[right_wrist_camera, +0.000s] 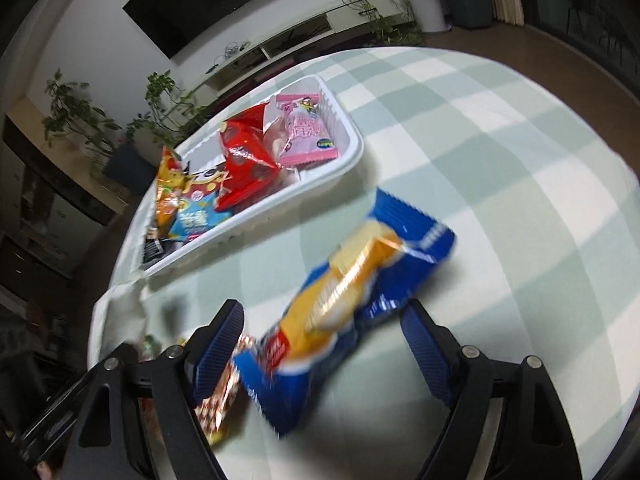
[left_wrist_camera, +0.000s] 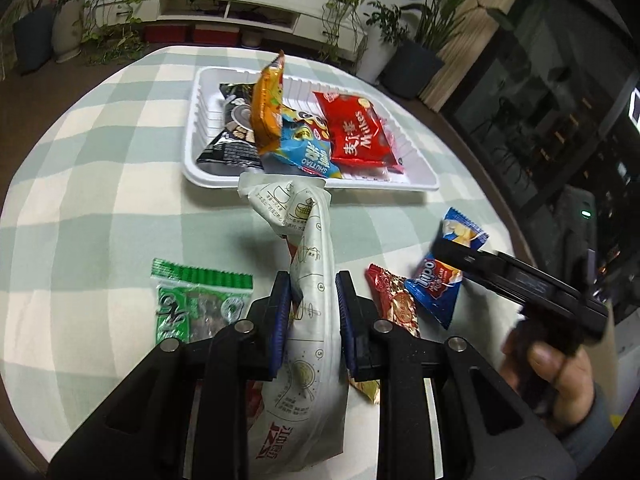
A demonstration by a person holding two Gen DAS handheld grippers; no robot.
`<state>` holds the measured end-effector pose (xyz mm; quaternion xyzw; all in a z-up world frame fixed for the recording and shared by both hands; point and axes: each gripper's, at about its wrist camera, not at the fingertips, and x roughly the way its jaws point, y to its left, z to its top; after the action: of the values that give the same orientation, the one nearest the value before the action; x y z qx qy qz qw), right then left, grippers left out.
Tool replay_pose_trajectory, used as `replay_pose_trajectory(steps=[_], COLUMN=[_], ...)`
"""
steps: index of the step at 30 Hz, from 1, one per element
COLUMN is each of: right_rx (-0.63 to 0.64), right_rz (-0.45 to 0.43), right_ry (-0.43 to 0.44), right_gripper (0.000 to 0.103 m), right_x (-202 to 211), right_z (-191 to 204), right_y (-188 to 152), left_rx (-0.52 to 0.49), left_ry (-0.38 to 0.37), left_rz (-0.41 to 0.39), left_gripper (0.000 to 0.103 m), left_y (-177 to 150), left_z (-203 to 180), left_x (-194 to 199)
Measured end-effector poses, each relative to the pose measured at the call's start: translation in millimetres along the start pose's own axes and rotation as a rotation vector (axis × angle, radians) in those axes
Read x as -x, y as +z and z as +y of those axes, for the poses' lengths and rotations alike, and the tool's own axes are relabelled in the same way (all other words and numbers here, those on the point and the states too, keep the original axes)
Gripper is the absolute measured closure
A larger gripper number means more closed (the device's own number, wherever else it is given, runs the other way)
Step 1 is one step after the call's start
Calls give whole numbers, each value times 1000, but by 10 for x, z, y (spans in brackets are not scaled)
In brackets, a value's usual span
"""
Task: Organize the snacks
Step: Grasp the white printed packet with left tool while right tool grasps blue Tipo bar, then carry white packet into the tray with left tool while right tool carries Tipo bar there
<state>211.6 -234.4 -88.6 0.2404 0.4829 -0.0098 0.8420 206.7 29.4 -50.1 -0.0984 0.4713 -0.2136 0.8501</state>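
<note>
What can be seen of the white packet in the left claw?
The white packet is a long, soft, crinkled pouch, plastic or foil by its look, printed with grey line drawings of numbered preparation steps and red lettering at its near end. The left claw is shut on its middle, blue pads pressing both sides. It hangs lengthwise away from the camera, and its folded far end seems to reach the near rim of the white tray; whether they touch cannot be told.

on the worktop the tray sits toward the far side with several snack packets in it. nearer, the green packet lies left, the tipo packet right, the foil packet just beside it.
</note>
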Motion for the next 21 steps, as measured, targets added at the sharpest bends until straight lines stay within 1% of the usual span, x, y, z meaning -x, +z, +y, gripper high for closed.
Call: replay_pose_trajectory(steps=[5, 7, 10, 12, 13, 15, 16, 17, 18, 21], right_rx=[104, 162, 229, 273, 286, 293, 291, 281, 274, 246], right_rz=[-13, -30, -49, -63, -69, -76, -76, -76, -76, -78], right_ry=[-101, -150, -205, -241, -250, -248, -241, -228, -217, -176], right_gripper=[20, 24, 36, 47, 49, 60, 63, 67, 69, 71], right_x=[-100, -113, -132, -141, -139, -111, -99, -76, -62, -19], right_z=[187, 246, 294, 301, 299, 260, 235, 195, 170, 92], right_y=[-6, -63, -117, -136, -142, -140, -129, -119, -109, -91], left_rx=[32, 41, 48, 51, 52, 54, 55, 55, 54, 54], left_ry=[-32, -42, -52, -55, -56, -57, -60, -61, -61, -63], left_rz=[-31, -40, -48, -52, -53, -54, -56, -56, -57, -57], left_gripper=[82, 82, 82, 82, 82, 82, 82, 82, 82, 82], left_y=[-88, -107, -134, -158, -166, -183, -185, -193, -203, -221], left_z=[59, 72, 88, 86, 87, 79, 74, 67, 62, 45], left_x=[132, 175, 222, 247, 256, 267, 270, 277, 283, 294])
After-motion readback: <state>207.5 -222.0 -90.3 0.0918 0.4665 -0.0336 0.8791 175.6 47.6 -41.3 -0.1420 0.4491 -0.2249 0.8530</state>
